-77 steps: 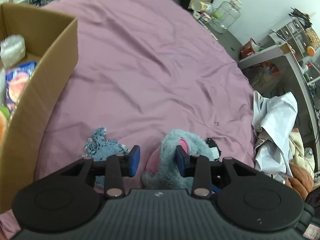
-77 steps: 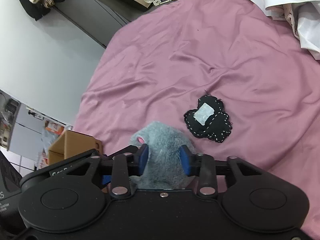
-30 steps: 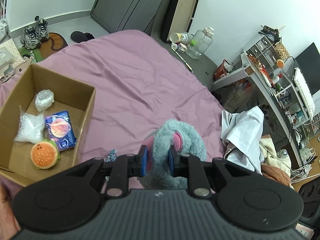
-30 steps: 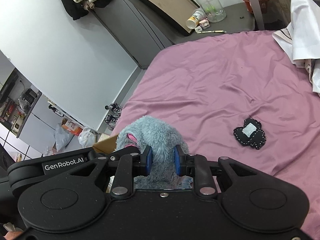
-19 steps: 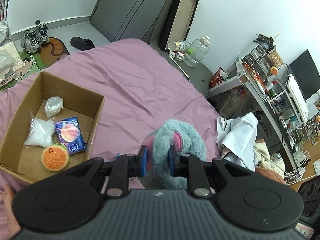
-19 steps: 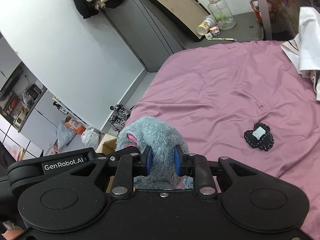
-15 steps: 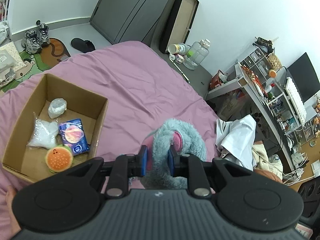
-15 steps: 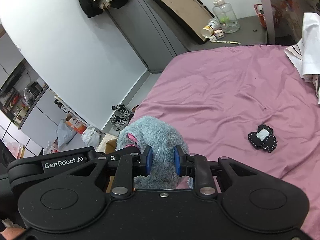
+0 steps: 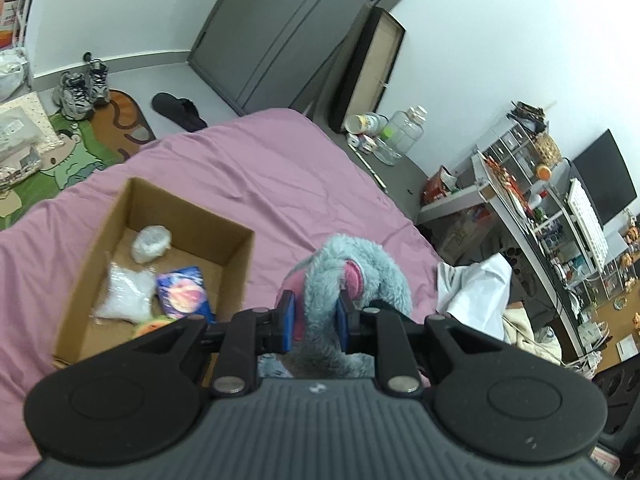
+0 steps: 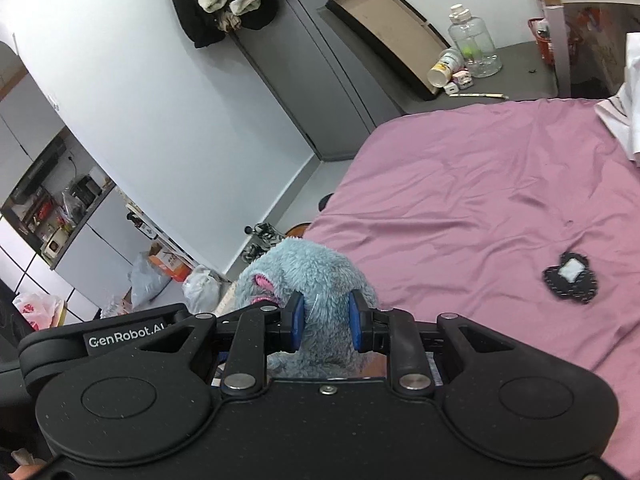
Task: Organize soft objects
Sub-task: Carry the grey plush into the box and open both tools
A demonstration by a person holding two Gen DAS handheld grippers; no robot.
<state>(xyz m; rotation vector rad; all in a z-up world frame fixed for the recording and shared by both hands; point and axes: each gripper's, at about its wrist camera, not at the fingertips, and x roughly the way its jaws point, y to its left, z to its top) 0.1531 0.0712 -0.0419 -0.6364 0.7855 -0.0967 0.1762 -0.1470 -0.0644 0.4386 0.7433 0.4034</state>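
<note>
A fluffy grey-blue plush toy (image 9: 356, 276) with pink ears hangs above the pink bed, held from both sides. My left gripper (image 9: 316, 318) is shut on one part of it, blue pads pressed into the fur. The same plush toy (image 10: 308, 276) fills the right wrist view, where my right gripper (image 10: 325, 322) is shut on it too. An open cardboard box (image 9: 236, 256) sits on the bed, low and to the left of the toy in the left wrist view. It holds a white bag, a blue packet and a burger-shaped toy. A black felt patch (image 10: 570, 278) lies on the sheet at the right.
The pink bedsheet (image 9: 288, 176) spreads ahead. White clothes (image 9: 476, 292) are heaped at the bed's right side beside a cluttered desk (image 9: 520, 208). Shoes (image 9: 82, 88) and a mat lie on the floor at far left. Bottles (image 10: 472, 48) stand by a leaning board.
Both grippers have carried the plush toy up and sideways toward the cardboard box, which now sits closer under the left gripper. The black patch has slid further right in the right view.
</note>
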